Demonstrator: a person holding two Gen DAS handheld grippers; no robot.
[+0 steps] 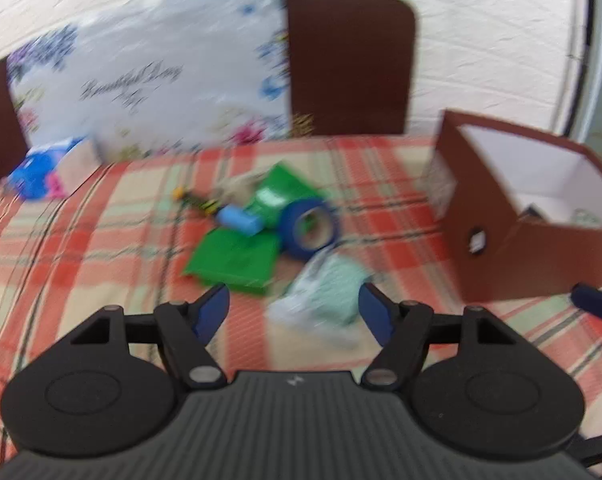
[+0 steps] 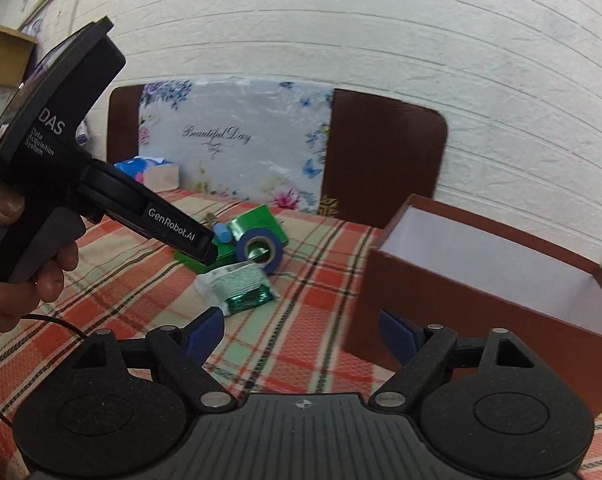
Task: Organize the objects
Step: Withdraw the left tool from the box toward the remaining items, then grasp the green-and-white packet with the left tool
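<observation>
A pile lies on the plaid tablecloth: a blue tape roll (image 1: 310, 227) (image 2: 259, 249), green packets (image 1: 237, 256) (image 2: 257, 221), a light blue cylinder (image 1: 239, 219) (image 2: 223, 233) and a pale green packet in clear wrap (image 1: 325, 296) (image 2: 239, 288). A brown open box (image 1: 529, 208) (image 2: 481, 300) stands to the right. My left gripper (image 1: 293, 309) is open, empty, with the pale green packet just ahead between its fingers. My right gripper (image 2: 301, 336) is open and empty, its right finger in front of the box wall. The left gripper's body (image 2: 61, 184) shows in the right wrist view.
A floral "Beautiful Day" board (image 1: 149, 84) (image 2: 233, 140) leans on brown chair backs (image 1: 349, 60) (image 2: 381, 160) behind the table. A blue tissue pack (image 1: 45, 168) (image 2: 141, 168) sits at the far left. A white brick wall (image 2: 421, 40) is behind.
</observation>
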